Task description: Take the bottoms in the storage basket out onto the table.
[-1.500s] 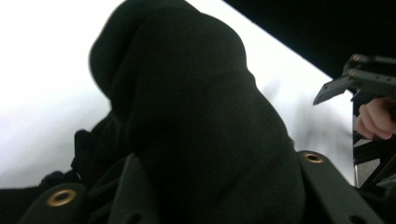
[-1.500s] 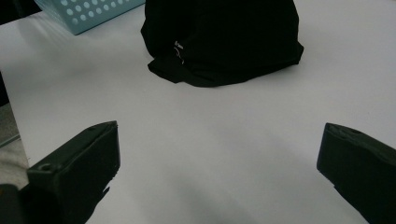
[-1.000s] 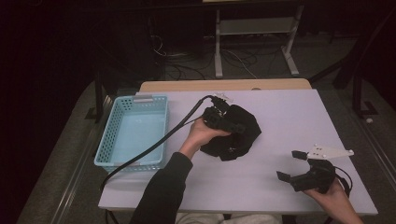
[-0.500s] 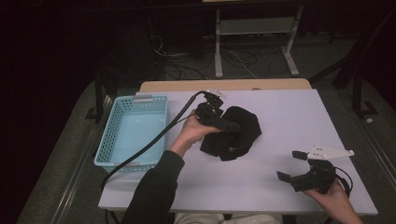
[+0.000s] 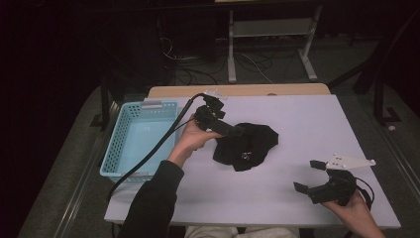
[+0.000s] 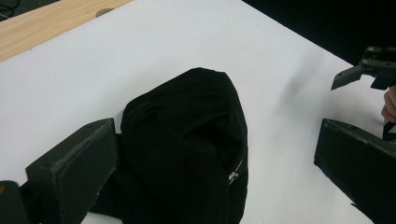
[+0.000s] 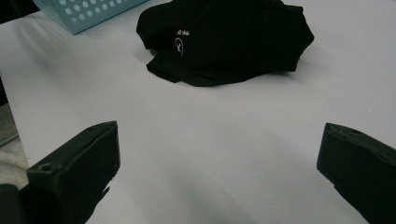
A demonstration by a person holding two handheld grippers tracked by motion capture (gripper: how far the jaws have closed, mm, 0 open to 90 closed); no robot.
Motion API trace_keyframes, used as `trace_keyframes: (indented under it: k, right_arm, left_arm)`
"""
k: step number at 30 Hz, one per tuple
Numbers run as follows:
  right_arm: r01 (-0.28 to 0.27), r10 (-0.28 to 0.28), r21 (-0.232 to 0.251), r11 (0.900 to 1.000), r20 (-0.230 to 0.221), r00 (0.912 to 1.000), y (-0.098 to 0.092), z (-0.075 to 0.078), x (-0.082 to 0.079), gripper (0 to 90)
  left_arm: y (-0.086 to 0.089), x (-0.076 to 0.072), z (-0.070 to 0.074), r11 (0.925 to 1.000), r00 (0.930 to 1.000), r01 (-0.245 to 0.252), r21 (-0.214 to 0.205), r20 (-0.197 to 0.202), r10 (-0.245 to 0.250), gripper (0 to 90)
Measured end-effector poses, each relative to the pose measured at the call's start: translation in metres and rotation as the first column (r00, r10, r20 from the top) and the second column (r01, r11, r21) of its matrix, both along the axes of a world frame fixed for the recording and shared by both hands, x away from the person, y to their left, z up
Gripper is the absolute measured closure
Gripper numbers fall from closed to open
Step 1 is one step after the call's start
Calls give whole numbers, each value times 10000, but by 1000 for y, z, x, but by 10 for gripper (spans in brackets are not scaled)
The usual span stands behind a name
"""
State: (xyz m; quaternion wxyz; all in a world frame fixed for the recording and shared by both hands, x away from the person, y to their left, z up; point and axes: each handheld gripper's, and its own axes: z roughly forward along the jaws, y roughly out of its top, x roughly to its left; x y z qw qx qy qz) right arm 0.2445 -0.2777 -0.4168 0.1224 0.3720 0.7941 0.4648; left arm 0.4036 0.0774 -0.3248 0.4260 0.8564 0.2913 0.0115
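Observation:
A crumpled black cloth [image 5: 250, 145] with a small white print lies mid-table. My left gripper [image 5: 236, 130] is held at the cloth's left edge with its jaws pointing right. In the left gripper view the left gripper [image 6: 212, 140] is open wide, and the cloth [image 6: 187, 140] lies between the jaws, not pinched. My right gripper [image 5: 308, 176] rests low near the table's front right corner, open, with nothing in it. In the right gripper view the right gripper [image 7: 219, 140] frames bare table, with the cloth [image 7: 229, 37] well ahead of it.
A light blue plastic basket [image 5: 115, 148] stands at the table's left side, and its corner [image 7: 88, 9] reaches into the right gripper view. A wooden strip [image 5: 237, 90] runs along the far edge. The left gripper's black cable [image 5: 148, 153] trails over the basket.
My left gripper has drawn back leftward from on top of the cloth to its left edge, jaws now aimed at it. The right gripper has stayed put.

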Motion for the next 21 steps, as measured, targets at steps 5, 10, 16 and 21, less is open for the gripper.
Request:
trace_keyframes:
  k: [5,10,16,21]
  right_arm:
    - [1,-1,4,10000,16,10000,0,0,0,0]
    - [-2,2,-3,10000,23,10000,0,0,0,0]
    - [-1,1,-19,10000,-2,10000,0,0,0,0]
    - [4,-4,-34,10000,3,10000,0,0,1,0]
  left_arm:
    - [6,-4,4,10000,9999,-39,-47,151,39,0]
    - [17,-7,7,9998,9996,-144,-144,244,147,0]
    - [33,-11,8,9989,9987,-372,-295,338,382,0]
    - [44,-15,8,9979,9978,-520,-375,381,534,0]
